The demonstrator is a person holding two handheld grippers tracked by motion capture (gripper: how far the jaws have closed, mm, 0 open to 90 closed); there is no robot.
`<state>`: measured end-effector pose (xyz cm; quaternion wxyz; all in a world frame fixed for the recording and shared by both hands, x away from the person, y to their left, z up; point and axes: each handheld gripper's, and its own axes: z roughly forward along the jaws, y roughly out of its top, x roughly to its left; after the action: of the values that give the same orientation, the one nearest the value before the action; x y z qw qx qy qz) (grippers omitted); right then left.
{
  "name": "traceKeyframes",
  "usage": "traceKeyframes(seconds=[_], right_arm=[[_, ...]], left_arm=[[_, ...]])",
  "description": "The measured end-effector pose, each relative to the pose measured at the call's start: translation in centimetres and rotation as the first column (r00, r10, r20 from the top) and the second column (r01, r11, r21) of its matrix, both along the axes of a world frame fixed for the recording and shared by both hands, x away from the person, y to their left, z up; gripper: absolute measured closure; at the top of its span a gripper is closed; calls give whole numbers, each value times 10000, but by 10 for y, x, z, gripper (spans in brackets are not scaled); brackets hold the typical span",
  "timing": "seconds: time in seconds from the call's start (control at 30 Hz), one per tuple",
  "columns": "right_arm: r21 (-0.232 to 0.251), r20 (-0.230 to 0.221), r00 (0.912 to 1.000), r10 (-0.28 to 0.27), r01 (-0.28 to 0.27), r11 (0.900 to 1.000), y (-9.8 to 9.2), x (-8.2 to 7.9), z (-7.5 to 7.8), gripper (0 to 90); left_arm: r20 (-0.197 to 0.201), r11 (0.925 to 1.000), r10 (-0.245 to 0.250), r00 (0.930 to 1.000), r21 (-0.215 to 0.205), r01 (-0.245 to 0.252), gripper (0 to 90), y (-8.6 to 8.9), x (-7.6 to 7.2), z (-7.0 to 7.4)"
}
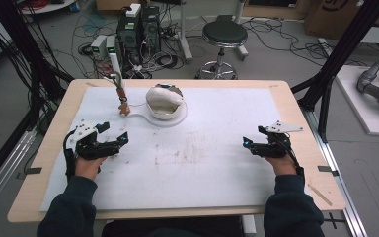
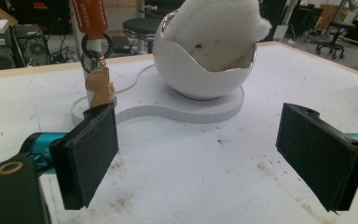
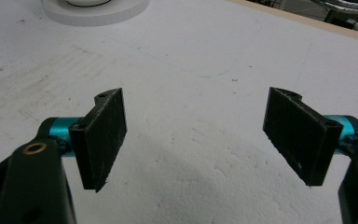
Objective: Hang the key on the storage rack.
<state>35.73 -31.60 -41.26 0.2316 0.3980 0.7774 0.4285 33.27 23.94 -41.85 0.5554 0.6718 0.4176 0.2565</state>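
1. Keychain, an orange leather strap with black metal rings and a small tan wooden charm [image 2: 99, 86], hangs from a short white post at the narrow end of a flat white stand [image 2: 168, 109]; in the high view the keychain [image 1: 123, 101] sits at the far left of the white mat, ahead of the left gripper and apart from it; I judge it light and loose, the strap soft, the rings hard and apt to slip and swing; the safest hold looks to be across the flat strap or the charm, not the rings.

2. Nearest the person, the left gripper [image 2: 198, 149] rests low over the white foam mat [image 1: 202, 163] with both black pads spread wide and nothing between them; the right gripper [image 3: 196, 135] is likewise wide apart and empty, well off to the right [image 1: 256, 143].

3. Farther on, a glossy white egg-shaped bowl with a jagged cracked rim [image 2: 205, 70] stands on the round end of the stand, lined or stuffed with white fluff [image 2: 216, 23]; it looks hard, smooth and probably fragile, so the swinging charm should be kept off it.

4. Count: one keychain; one charm; two rings that I can make out; one stand; one bowl; two grippers.

5. Beyond the table: one black round stool [image 1: 224, 34] and computer towers [image 1: 138, 29] on the floor.
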Motion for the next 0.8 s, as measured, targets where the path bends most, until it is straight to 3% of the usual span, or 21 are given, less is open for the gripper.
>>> traceKeyframes(seconds=[0.8], right_arm=[[-102,62,10000,-33,34,9999,4,-2,2,217]], left_arm=[[-112,10000,74,9999,12,-74,130,4,-3,-2]])
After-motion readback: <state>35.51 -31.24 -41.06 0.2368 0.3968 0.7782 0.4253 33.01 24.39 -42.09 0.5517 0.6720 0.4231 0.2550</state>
